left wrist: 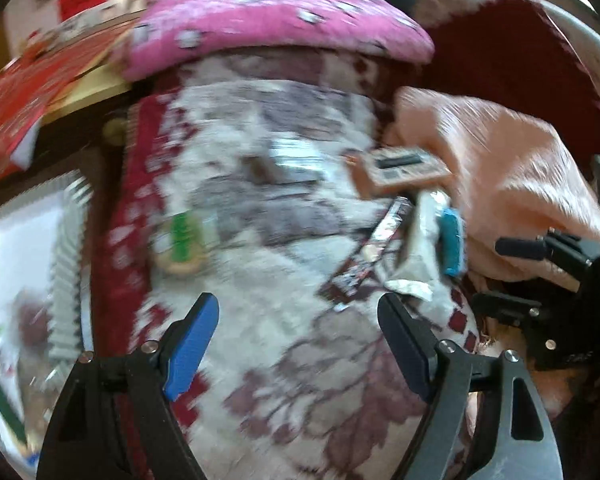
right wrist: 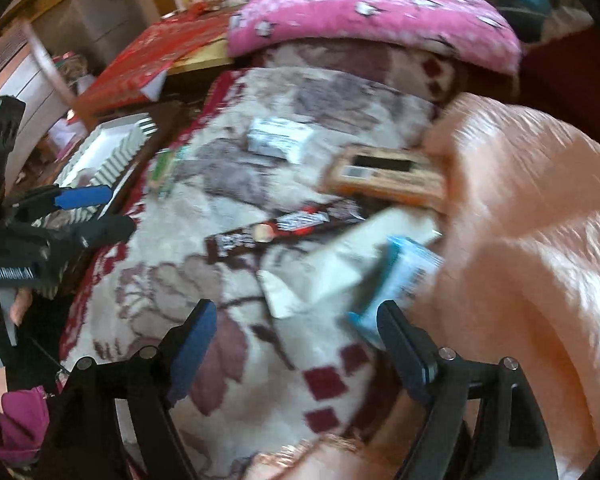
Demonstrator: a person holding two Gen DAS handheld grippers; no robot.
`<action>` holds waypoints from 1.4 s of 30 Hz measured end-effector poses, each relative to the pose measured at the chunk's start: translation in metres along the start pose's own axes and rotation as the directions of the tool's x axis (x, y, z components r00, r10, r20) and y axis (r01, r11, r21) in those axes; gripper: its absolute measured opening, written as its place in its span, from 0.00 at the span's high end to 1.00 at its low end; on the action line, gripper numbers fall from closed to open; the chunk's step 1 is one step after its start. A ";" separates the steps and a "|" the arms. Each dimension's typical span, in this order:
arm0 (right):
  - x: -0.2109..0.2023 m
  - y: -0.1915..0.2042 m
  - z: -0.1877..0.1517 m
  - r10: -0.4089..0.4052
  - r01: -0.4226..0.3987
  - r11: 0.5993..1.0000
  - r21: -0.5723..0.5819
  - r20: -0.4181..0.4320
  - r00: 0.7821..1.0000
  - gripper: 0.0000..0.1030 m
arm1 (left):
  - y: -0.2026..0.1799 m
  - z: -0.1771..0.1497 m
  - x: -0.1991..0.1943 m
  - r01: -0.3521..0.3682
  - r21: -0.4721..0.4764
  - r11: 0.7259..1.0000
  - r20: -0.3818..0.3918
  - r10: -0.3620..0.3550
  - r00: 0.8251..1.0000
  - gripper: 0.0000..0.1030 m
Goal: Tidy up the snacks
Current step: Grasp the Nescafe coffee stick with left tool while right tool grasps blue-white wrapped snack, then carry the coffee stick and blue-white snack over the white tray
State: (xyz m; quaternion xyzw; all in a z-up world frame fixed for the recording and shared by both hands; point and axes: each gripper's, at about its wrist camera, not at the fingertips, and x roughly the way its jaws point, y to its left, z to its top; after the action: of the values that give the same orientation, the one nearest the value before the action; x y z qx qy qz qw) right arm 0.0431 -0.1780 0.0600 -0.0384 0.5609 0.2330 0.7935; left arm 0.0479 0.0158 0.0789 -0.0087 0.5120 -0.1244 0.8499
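Several snacks lie on a floral blanket (left wrist: 284, 360): an orange-brown box (right wrist: 388, 176), a long dark bar (right wrist: 276, 228), a white packet (right wrist: 352, 264), a blue packet (right wrist: 404, 276), a silvery-white pack (right wrist: 280, 140) and a green-labelled snack (left wrist: 182, 240). My left gripper (left wrist: 298, 340) hangs open over bare blanket, with the bar (left wrist: 380, 240) and the packets up to its right. My right gripper (right wrist: 296, 344) is open too. The blue packet's lower end lies just beyond its right fingertip, and the pads press on nothing. Both views are blurred.
A white ribbed tray (left wrist: 28, 248) sits off the blanket's left edge and shows in the right wrist view too (right wrist: 104, 152). A pink pillow (right wrist: 372, 12) lies at the far end. A peach quilt (right wrist: 520, 220) is bunched up on the right. A red box (right wrist: 148, 52) lies far left.
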 end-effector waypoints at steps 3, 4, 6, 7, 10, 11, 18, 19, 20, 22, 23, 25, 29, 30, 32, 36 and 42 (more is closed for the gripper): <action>-0.003 -0.007 -0.002 -0.007 0.007 1.000 0.011 -0.006 1.000 0.17 | -0.016 0.010 0.024 0.028 0.044 0.999 -0.030 -0.026 0.999 0.21; -0.003 -0.009 -0.003 -0.008 0.008 1.000 0.014 -0.009 1.000 0.17 | -0.021 0.014 0.033 0.028 0.062 0.998 -0.040 -0.026 0.999 0.21; -0.001 -0.012 -0.005 -0.014 0.015 1.000 0.018 -0.018 1.000 0.17 | -0.034 0.021 0.050 0.031 0.104 0.994 -0.049 -0.026 0.998 0.21; 0.000 -0.014 -0.006 -0.017 0.018 1.000 0.021 -0.023 1.000 0.17 | -0.038 0.025 0.056 0.033 0.116 0.993 -0.055 -0.027 0.998 0.21; 0.003 -0.022 -0.010 -0.014 0.015 0.999 0.047 -0.033 0.999 0.17 | -0.048 0.033 0.070 0.049 0.134 0.990 -0.072 -0.040 0.997 0.25; 0.003 -0.025 -0.011 -0.013 0.014 0.998 0.058 -0.032 0.999 0.17 | -0.053 0.036 0.076 0.050 0.150 0.987 -0.081 -0.038 0.996 0.27; 0.001 -0.036 -0.012 -0.001 0.004 0.995 0.102 -0.023 1.000 0.17 | -0.066 0.037 0.107 0.021 0.211 0.977 -0.135 0.008 0.991 0.70; 0.001 -0.035 -0.011 0.002 0.000 0.995 0.101 -0.021 1.000 0.17 | -0.065 0.037 0.105 0.025 0.204 0.979 -0.134 0.003 0.991 0.77; 0.002 -0.035 -0.011 0.003 -0.001 0.995 0.100 -0.023 1.000 0.17 | -0.061 0.037 0.102 0.036 0.189 0.981 -0.130 -0.011 0.991 0.80; 0.007 -0.034 -0.011 0.010 -0.006 0.994 0.105 -0.032 0.999 0.17 | -0.054 0.036 0.095 0.036 0.168 0.985 -0.120 -0.016 0.993 0.93; 0.010 -0.034 -0.011 0.023 -0.018 0.993 0.112 -0.037 0.999 0.17 | -0.049 0.034 0.091 0.034 0.159 0.987 -0.115 -0.016 0.993 0.93; 0.015 -0.034 -0.011 0.048 -0.043 0.991 0.128 -0.038 0.998 0.17 | -0.038 0.029 0.082 0.035 0.135 0.990 -0.105 -0.021 0.994 0.93; 0.029 -0.044 -0.009 0.067 -0.058 0.979 0.197 -0.040 0.997 0.17 | -0.018 0.018 0.062 0.042 0.081 0.996 -0.078 -0.036 0.996 0.93; 0.033 -0.050 -0.009 0.063 -0.052 0.973 0.226 -0.042 0.997 0.17 | -0.016 0.017 0.059 0.048 0.070 0.996 -0.076 -0.043 0.996 0.93; 0.039 -0.060 -0.009 0.026 -0.014 0.962 0.272 -0.040 0.999 0.17 | -0.012 0.015 0.052 0.059 0.053 0.997 -0.068 -0.055 0.996 0.93; 0.049 -0.073 -0.007 0.046 -0.036 0.946 0.323 -0.023 0.999 0.17 | -0.012 0.005 0.045 0.063 0.052 0.997 -0.076 -0.059 0.995 0.93; 0.063 -0.072 -0.011 0.054 -0.039 0.954 0.296 -0.044 0.998 0.72 | -0.007 -0.001 0.055 0.086 -0.005 0.996 -0.102 -0.086 0.991 0.93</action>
State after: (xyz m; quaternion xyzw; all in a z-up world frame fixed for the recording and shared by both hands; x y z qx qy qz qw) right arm 0.0798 -0.2244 -0.0152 0.0876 0.6103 0.1642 0.7700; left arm 0.0698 -0.0030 0.0317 -0.0244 0.5538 -0.1610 0.8165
